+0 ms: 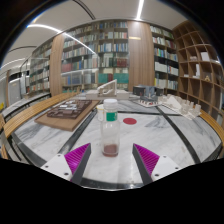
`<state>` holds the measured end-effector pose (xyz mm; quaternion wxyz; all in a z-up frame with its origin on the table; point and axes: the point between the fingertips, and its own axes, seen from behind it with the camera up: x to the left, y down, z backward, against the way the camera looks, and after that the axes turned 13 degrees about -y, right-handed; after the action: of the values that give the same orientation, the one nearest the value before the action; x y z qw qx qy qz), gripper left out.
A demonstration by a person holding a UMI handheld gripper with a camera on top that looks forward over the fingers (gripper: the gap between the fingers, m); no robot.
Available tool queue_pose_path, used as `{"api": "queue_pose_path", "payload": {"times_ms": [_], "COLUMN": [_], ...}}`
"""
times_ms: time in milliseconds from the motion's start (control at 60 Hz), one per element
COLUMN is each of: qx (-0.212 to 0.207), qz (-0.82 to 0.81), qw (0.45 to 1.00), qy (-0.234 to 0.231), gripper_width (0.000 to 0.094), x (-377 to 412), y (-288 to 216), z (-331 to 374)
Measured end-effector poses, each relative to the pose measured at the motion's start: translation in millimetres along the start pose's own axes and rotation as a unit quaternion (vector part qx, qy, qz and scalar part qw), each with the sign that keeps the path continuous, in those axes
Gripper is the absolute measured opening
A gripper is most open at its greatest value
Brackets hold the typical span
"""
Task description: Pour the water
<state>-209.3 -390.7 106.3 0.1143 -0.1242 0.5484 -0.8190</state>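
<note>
One bottle between open fingers

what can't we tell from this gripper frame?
- bottle, gripper view: whether the cap is sealed; too small.
- Target cup: none identifiable; items beyond the bottle too small.
- red disc on the table: identity unclear, too small.
- fingers: open, bottle just ahead between them; contact not visible.

text: none legible | bottle: no label readable | bookshelves: spines unreadable (too small)
</note>
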Motion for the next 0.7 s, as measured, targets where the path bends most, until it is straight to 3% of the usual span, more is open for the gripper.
{"api": "queue_pose_path", "payload": {"times_ms": [167, 250, 317, 383, 567, 700], "qx": [-0.027, -0.033, -0.037, -0.046, -0.062, -0.057], "qz": [0.008, -0.005, -0.011, -0.01, -0.017, -0.013], "qw": [0.999, 0.999, 0.999, 0.998, 0.997, 0.997], "qy": [0.036, 0.032, 0.026, 0.029, 0.032, 0.057], "gripper_width": [0.0857, 0.0842, 0.0752, 0.0534, 0.042, 0.0421], "x": [-21.7, -27.5, -28.8, -30.2, -42.3, -75.0], "y": [-16.3, -16.9, -17.5, -18.0, -23.2, -34.0], "z": [-70.4, -100.3, -116.3, -128.4, -129.4, -123.0]}}
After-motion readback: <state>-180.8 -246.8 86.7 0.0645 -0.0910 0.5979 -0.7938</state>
